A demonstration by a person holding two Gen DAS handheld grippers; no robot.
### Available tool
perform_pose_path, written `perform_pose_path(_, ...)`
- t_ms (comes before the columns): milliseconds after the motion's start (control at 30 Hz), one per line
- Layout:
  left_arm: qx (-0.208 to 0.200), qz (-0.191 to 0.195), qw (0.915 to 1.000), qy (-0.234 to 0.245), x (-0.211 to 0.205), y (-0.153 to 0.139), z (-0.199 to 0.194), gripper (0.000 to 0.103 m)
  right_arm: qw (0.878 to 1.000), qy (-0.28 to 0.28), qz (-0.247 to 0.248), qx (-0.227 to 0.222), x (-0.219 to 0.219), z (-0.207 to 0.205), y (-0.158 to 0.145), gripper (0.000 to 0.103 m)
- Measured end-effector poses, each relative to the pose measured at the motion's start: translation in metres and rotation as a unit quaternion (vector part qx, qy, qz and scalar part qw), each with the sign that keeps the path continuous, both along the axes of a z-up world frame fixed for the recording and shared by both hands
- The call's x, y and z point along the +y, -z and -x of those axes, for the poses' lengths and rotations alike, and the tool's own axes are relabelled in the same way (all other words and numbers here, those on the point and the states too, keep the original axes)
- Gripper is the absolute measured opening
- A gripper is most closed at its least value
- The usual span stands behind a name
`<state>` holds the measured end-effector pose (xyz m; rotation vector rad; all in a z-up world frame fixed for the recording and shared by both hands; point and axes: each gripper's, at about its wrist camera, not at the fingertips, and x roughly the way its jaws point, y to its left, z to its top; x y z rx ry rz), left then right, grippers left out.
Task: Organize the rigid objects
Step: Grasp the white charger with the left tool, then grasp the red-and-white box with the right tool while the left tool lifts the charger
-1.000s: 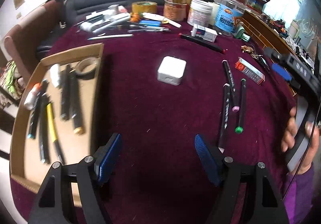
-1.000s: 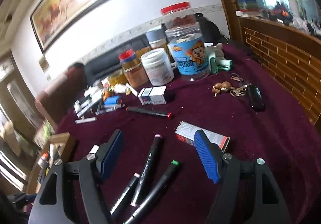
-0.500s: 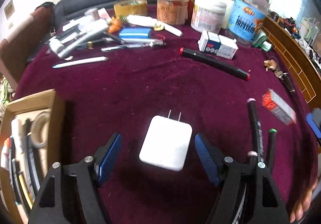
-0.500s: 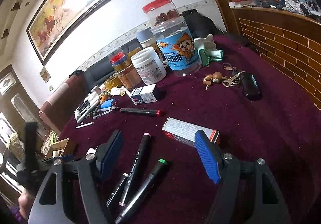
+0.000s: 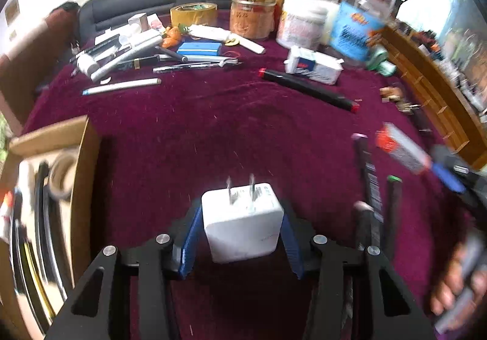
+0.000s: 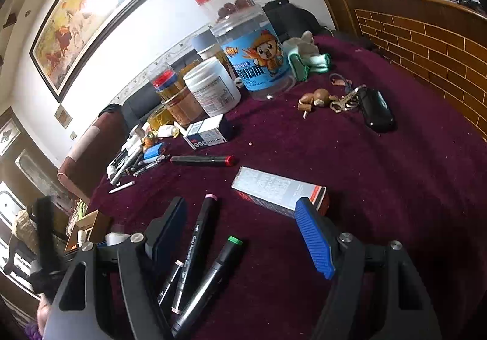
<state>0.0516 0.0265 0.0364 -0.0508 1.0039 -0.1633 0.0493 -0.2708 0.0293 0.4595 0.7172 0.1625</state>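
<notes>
A white plug-in charger (image 5: 243,230) with two metal prongs rests on the dark red tablecloth between the blue pads of my left gripper (image 5: 240,218). The jaws are closing and the pads touch both its sides. In the right wrist view, my right gripper (image 6: 240,206) hovers open over a pink-capped marker (image 6: 197,236) and a green-capped marker (image 6: 213,273), touching neither. A red and white carton (image 6: 274,191) lies just beyond its right finger. A cardboard tray (image 5: 82,187) with pens and a tape roll sits at the left.
Jars (image 5: 359,23), a yellow tape roll (image 5: 193,14), a small white box (image 5: 313,67) and a red-capped marker (image 5: 307,89) crowd the far side. Keys and a black fob (image 6: 376,110) lie at the right by a brick-pattern wall. A person's hand (image 5: 453,288) shows at lower right.
My left gripper moved forward over the cloth to the white charger, and its jaws closed in around it. The right gripper sank a little toward the markers and stayed open.
</notes>
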Motion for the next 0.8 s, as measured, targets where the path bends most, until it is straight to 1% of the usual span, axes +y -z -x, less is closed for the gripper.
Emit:
perform_pose_path(33, -0.001, 0.017, 0.9999, 0.002, 0.005, -0.006, 0.013, 0.051, 1.0, -0.002, -0.002, 0.004, 0.0, -0.001, 0.002, 0.073)
perform_pose_path(100, -0.007, 0.036, 0.9993, 0.004, 0.013, -0.013, 0.033, 0.05, 1.0, -0.007, -0.006, 0.014, 0.001, -0.003, 0.007, 0.073)
perform_pose_path(267, -0.035, 0.064, 0.9973, -0.003, 0.03, -0.03, 0.077, 0.049, 0.999, -0.01, -0.019, 0.032, 0.001, -0.007, 0.017, 0.073)
perform_pose_path(333, -0.052, 0.073, 0.996, -0.005, 0.036, -0.04, 0.093, 0.049, 0.999, -0.01, -0.024, 0.029, 0.0, -0.005, 0.017, 0.073)
perform_pose_path(400, -0.067, 0.076, 0.9949, -0.004, 0.041, -0.049, 0.107, 0.049, 1.0, -0.007, -0.023, 0.017, -0.003, -0.001, 0.012, 0.073)
perform_pose_path(467, -0.081, 0.074, 0.9939, -0.005, 0.045, -0.055, 0.118, 0.049, 1.0, 0.022, -0.002, -0.007, -0.009, 0.007, 0.001, 0.073)
perform_pose_path(500, -0.087, 0.072, 0.9936, -0.005, 0.047, -0.057, 0.125, 0.049, 0.999, 0.038, 0.008, -0.01, -0.012, 0.01, -0.003, 0.073)
perform_pose_path(567, -0.092, 0.072, 0.9932, -0.002, 0.052, -0.059, 0.134, 0.049, 0.998, 0.053, 0.031, 0.006, -0.014, 0.009, -0.008, 0.073)
perform_pose_path(667, -0.101, 0.066, 0.9927, 0.001, 0.056, -0.06, 0.142, 0.049, 0.997, 0.036, 0.056, 0.026, -0.011, 0.0, -0.011, 0.073)
perform_pose_path(700, -0.103, 0.065, 0.9925, 0.001, 0.058, -0.059, 0.144, 0.049, 0.996, 0.025, 0.077, 0.04, -0.007, -0.006, -0.012, 0.073)
perform_pose_path(800, -0.101, 0.069, 0.9925, 0.001, 0.062, -0.057, 0.146, 0.049, 0.991, 0.002, 0.121, 0.061, 0.003, -0.021, -0.012, 0.073)
